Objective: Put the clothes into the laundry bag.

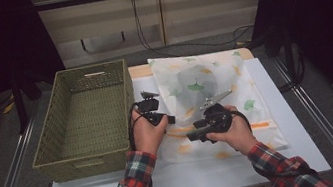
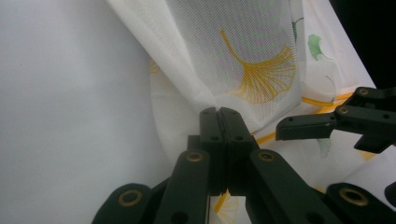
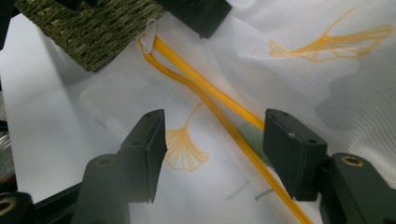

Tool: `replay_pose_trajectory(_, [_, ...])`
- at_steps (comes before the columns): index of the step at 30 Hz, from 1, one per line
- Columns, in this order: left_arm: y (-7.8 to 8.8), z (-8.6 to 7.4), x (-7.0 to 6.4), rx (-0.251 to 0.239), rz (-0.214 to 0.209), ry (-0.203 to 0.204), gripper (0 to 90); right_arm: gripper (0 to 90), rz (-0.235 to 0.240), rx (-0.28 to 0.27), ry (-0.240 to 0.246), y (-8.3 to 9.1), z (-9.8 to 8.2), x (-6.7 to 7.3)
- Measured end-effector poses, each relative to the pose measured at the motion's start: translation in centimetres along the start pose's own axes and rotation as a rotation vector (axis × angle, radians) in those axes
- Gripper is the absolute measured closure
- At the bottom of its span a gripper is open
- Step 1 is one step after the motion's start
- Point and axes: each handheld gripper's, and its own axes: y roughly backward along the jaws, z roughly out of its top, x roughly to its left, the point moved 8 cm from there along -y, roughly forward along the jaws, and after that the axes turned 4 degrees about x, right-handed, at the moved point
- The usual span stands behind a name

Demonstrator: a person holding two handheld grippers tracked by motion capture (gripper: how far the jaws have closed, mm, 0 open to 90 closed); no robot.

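Barely begun: mesh laundry bag lying across the table's middle and far edge, beside wicker basket; left gripper clamped on bag's left edge; right gripper gaping above orange zipper, unzipping seemingly ahead.

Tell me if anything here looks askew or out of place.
Nothing looks damaged or spilled. The mesh laundry bag lies slightly crooked on the table, one edge pinched up into a puckered fold by the left gripper. The wicker basket sits squarely.
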Motion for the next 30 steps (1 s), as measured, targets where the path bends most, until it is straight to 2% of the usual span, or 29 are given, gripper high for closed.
replay_pose_trajectory(8, [-0.3,0.0,-0.5,0.006,-0.015,0.001,88.7,43.8,0.025,0.002,0.009,-0.9,0.2,0.8])
replay_pose_trajectory(19, [-0.7,-0.2,-0.5,0.016,-0.013,0.002,88.6,47.9,0.051,-0.014,-0.025,-1.1,0.9,1.3])
replay_pose_trajectory(23, [-0.8,-0.2,-0.6,0.011,-0.01,0.006,88.1,43.1,0.057,-0.017,-0.032,-1.4,1.0,1.7])
replay_pose_trajectory(24, [-0.7,-0.3,-0.5,0.019,-0.009,-0.005,88.0,41.6,0.052,-0.013,-0.026,-1.6,1.0,1.7])
replay_pose_trajectory(28, [-0.7,-0.2,-0.4,0.023,-0.004,-0.006,87.9,34.3,0.064,0.0,-0.016,-1.9,0.8,2.0])
replay_pose_trajectory(30, [-0.7,-0.2,-0.4,0.019,-0.004,0.001,87.9,30.3,0.052,-0.002,-0.016,-2.0,0.9,2.0])
